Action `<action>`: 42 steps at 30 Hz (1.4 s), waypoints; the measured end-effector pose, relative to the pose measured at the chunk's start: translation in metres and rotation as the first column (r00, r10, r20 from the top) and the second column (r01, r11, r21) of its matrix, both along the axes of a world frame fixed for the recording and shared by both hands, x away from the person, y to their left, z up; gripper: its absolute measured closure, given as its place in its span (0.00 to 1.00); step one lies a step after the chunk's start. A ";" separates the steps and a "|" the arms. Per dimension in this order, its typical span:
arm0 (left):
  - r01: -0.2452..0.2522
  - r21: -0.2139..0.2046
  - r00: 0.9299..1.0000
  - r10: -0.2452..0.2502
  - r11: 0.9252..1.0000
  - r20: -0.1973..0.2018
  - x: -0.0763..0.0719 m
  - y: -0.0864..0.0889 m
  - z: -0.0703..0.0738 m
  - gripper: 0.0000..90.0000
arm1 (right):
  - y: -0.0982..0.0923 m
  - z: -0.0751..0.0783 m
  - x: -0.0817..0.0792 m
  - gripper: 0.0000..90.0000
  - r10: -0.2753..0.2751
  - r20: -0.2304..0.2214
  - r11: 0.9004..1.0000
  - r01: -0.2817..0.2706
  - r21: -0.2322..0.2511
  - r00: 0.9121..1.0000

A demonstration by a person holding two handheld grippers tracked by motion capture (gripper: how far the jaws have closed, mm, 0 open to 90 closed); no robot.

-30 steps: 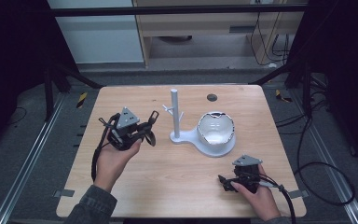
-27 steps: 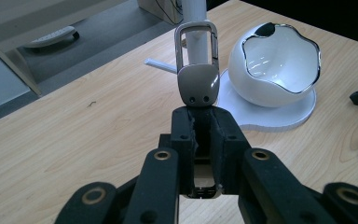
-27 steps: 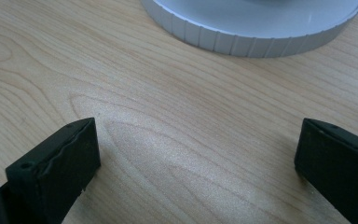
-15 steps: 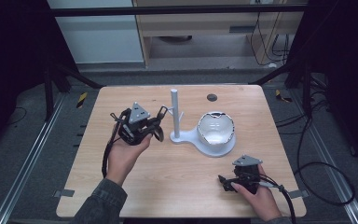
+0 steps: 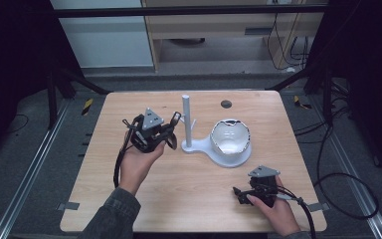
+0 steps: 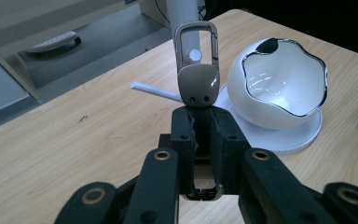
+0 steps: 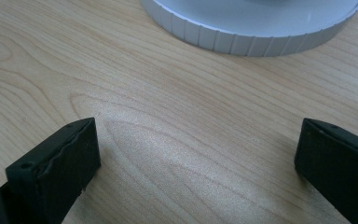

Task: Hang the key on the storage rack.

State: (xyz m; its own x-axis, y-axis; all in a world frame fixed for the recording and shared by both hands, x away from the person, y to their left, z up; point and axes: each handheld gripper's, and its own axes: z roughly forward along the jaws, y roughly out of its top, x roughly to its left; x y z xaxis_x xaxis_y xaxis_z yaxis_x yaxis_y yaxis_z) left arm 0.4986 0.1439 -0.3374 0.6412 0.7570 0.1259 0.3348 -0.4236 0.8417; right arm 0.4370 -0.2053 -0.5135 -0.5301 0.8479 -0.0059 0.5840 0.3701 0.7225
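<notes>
A: Left gripper view: the left gripper (image 6: 200, 140) is clenched on one grey key fob (image 6: 196, 70), its loop just before the stand's post (image 5: 186, 122), not yet on the peg (image 6: 156, 91).

B: And the right gripper (image 5: 241, 191)?

A: Released, holding nothing, resting on the table (image 5: 189, 199). One white bowl (image 5: 230, 139), one stand, one fob. Hanging is left.

Bright lit table (image 5: 194, 199), dark surroundings, glare on white bowl (image 6: 279, 88), soft focus

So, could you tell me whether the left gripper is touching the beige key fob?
Touching: in the left gripper view, the left gripper is shut on the key fob.
</notes>
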 end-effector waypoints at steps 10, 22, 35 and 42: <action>-0.007 0.004 1.000 0.007 1.000 -0.008 0.005 -0.002 -0.003 0.89 | 0.000 0.000 0.000 0.00 -0.002 -0.001 1.000 0.002 0.000 1.000; -0.007 0.004 1.000 0.007 1.000 -0.014 0.008 -0.005 -0.005 0.89 | 0.000 0.000 0.000 0.00 0.003 0.000 1.000 -0.003 -0.001 1.000; -0.012 0.012 1.000 0.012 1.000 -0.020 0.013 -0.010 -0.010 0.89 | 0.000 0.000 -0.001 0.00 0.002 -0.005 1.000 -0.002 0.004 1.000; -0.019 0.004 1.000 0.019 1.000 -0.021 0.016 -0.013 -0.013 0.89 | 0.000 0.000 -0.001 0.00 0.002 -0.005 1.000 -0.002 0.004 1.000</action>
